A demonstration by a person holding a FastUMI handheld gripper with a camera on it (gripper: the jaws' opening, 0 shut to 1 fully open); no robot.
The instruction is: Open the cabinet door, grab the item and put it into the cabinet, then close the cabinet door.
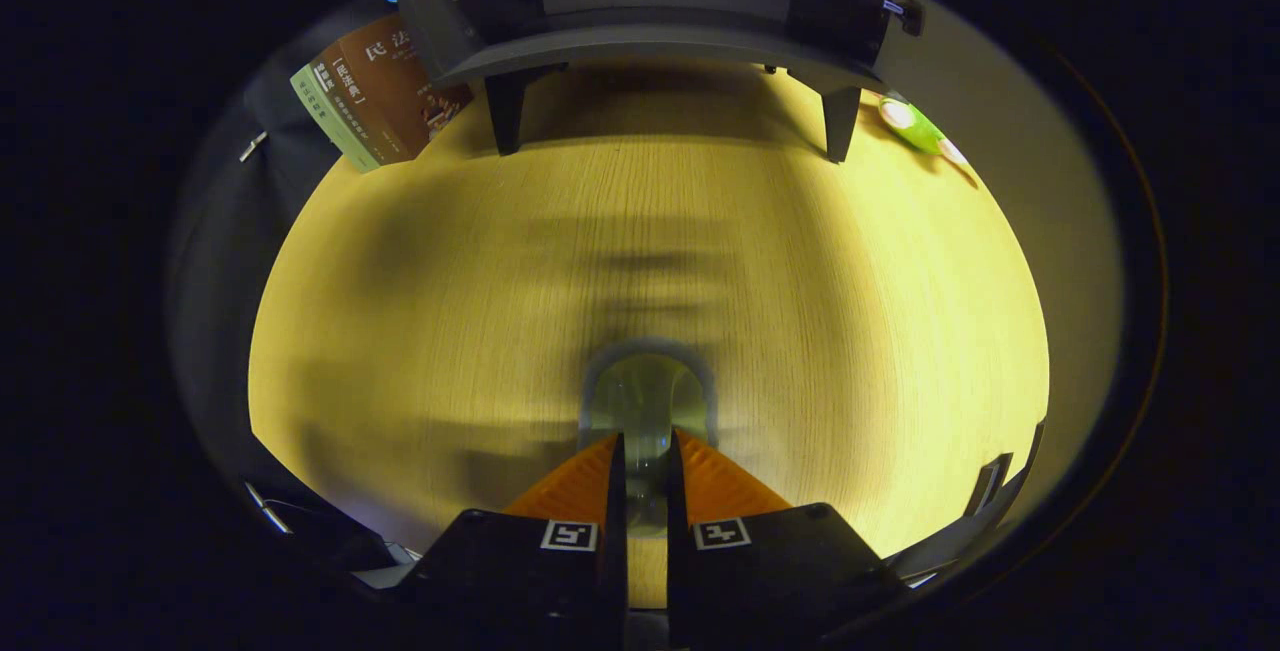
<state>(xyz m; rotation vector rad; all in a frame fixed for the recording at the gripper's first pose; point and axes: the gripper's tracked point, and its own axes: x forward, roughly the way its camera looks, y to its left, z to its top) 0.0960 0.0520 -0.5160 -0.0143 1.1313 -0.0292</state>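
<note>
My gripper (645,443) hangs above the wooden table (420,261), its fingers nearly together and pressing on the wall of a clear glass cup (646,391). The cup's rounded body sticks out just ahead of the fingertips, blurred by motion. Far beyond the fingers a small grey cabinet (640,26) stands on dark legs at the table's back. Its front has dark panels at both sides and a lighter middle. I cannot tell whether its door is open.
A brown and green book (375,96) leans beside the cabinet's left leg. A green object with white ends (920,128) lies by the right leg. Dark equipment (990,486) sits at the table's near right edge. Bare tabletop stretches between the fingers and the cabinet.
</note>
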